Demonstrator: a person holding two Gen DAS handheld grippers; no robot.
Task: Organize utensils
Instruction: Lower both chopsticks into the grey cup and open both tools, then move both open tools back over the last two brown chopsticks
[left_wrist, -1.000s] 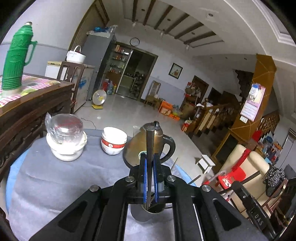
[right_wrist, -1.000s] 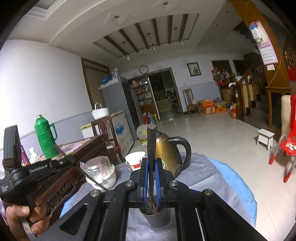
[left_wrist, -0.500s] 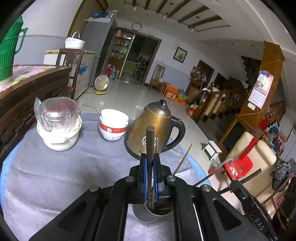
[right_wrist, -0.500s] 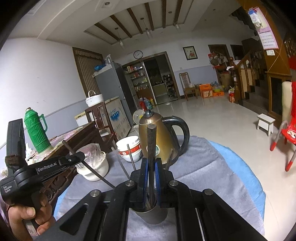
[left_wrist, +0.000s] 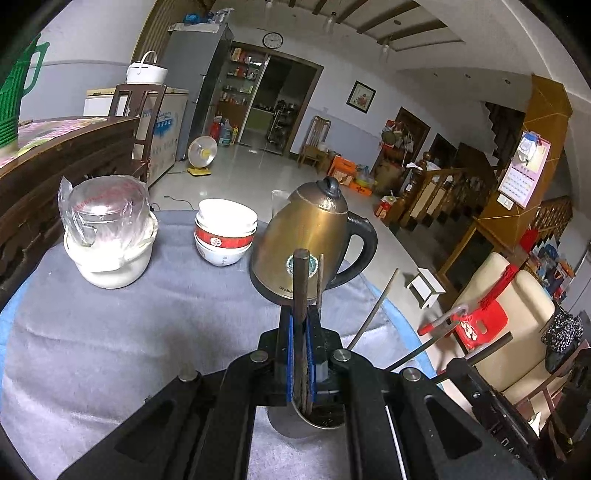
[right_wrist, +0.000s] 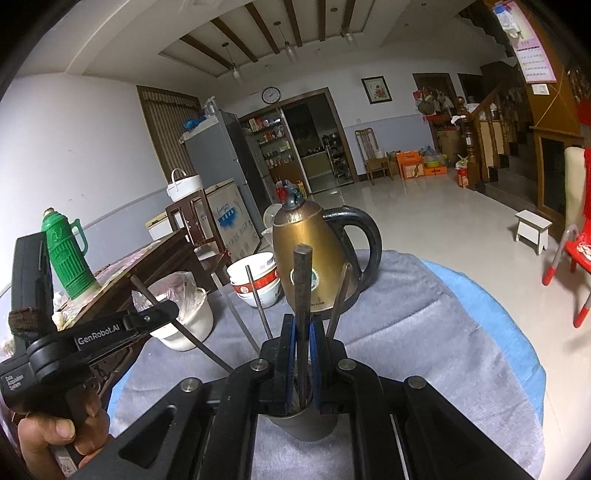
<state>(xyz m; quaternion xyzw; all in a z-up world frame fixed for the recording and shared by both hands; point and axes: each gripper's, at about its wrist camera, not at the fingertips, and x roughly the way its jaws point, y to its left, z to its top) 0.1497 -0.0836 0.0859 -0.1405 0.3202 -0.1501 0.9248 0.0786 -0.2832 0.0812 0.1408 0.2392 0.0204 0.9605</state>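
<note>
A grey metal cup (left_wrist: 306, 424) (right_wrist: 306, 424) stands on the grey cloth right under both grippers, with several dark chopsticks (right_wrist: 258, 306) leaning out of it. My left gripper (left_wrist: 300, 325) is shut on an upright dark chopstick (left_wrist: 300, 280) whose lower end is in the cup. My right gripper (right_wrist: 301, 325) is shut on another upright dark chopstick (right_wrist: 302, 280), its lower end in the cup too. The left gripper's body (right_wrist: 96, 336) shows at the left of the right wrist view.
A brass kettle (left_wrist: 314, 236) stands just beyond the cup. Stacked white and red bowls (left_wrist: 223, 232) and a white pot with a plastic-wrapped glass (left_wrist: 107, 236) stand further left. A dark wooden cabinet (right_wrist: 147, 266) with a green thermos (right_wrist: 66, 258) borders the table's left side.
Both grippers have lowered with their chopsticks toward the cup, so the kettle and bowls look nearer. More chopsticks now lean out of the cup.
</note>
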